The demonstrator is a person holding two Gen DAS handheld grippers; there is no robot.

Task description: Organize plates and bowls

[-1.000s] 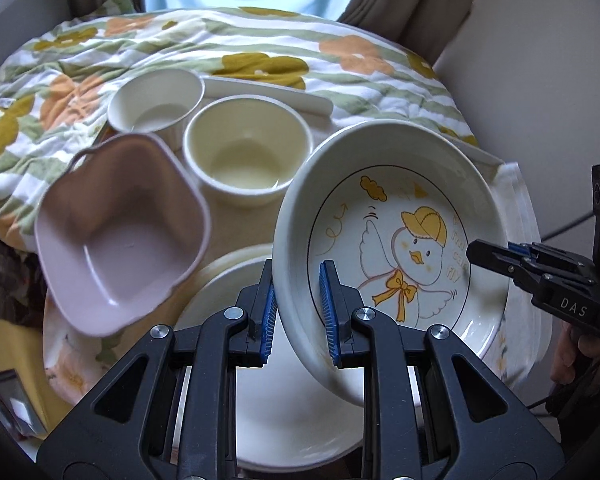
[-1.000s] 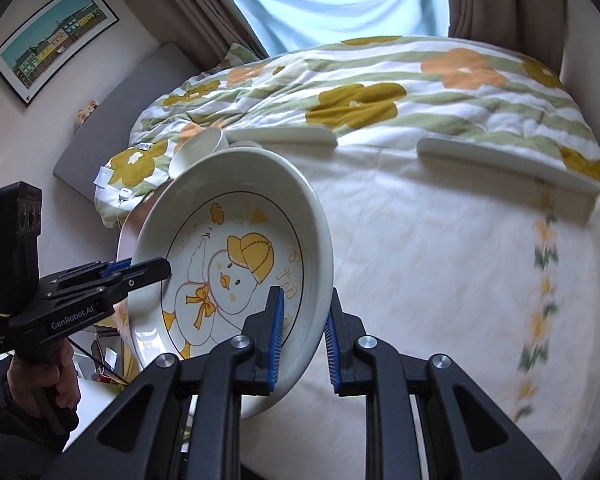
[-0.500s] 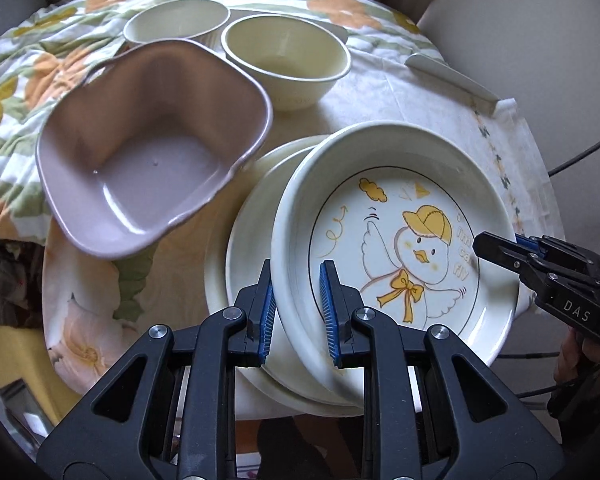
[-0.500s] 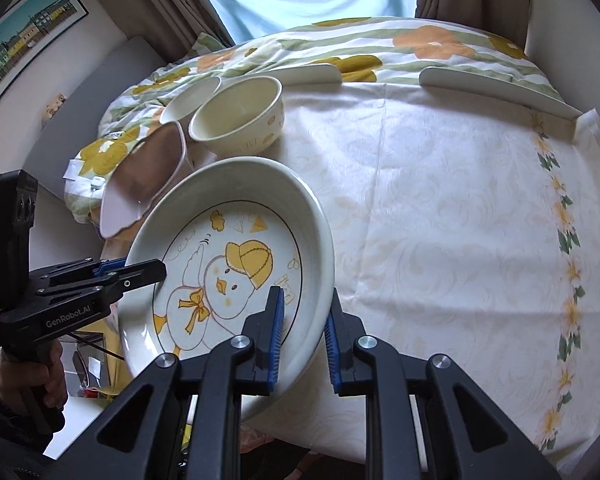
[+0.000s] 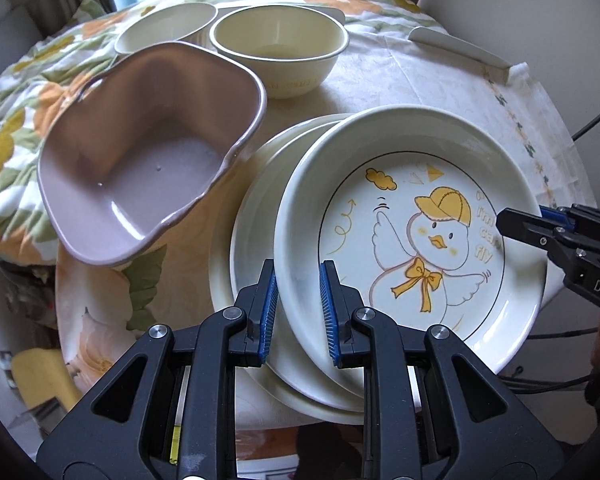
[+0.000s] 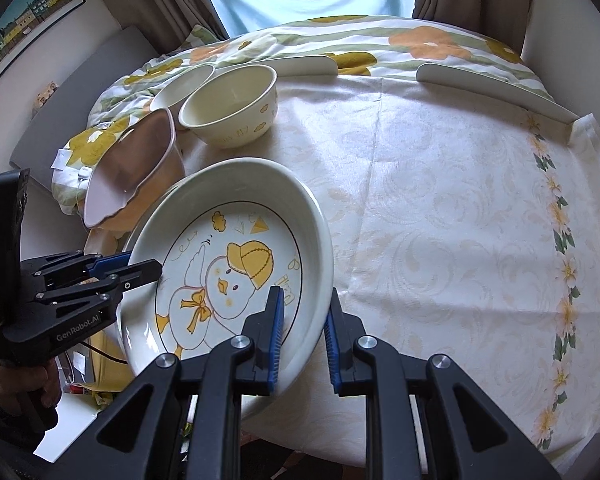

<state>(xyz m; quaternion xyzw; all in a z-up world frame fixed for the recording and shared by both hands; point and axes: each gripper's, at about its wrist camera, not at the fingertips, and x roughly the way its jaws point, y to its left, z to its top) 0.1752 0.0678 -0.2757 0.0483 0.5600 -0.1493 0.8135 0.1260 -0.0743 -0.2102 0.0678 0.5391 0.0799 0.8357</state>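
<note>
A cream deep plate with a yellow-capped duck drawing [image 5: 412, 240] [image 6: 236, 264] is held by both grippers. My left gripper [image 5: 298, 312] is shut on its near rim. My right gripper [image 6: 303, 332] is shut on the opposite rim and also shows in the left wrist view [image 5: 516, 226]. The duck plate sits tilted over a stack of plain cream plates [image 5: 252, 220]. A mauve square bowl [image 5: 148, 168] [image 6: 128, 176] lies left of the stack. Two cream bowls [image 5: 280, 56] [image 5: 168, 28] stand behind it.
The round table has a cream floral cloth [image 6: 440, 220]. Two white curved rails [image 6: 492, 88] [image 6: 308, 65] edge its far side, against a flowered quilt [image 6: 380, 36]. The table's near edge is just below the plate stack.
Both grippers have lowered the duck plate from steeply tilted in the air down onto the stack of cream plates. The bowls have not moved.
</note>
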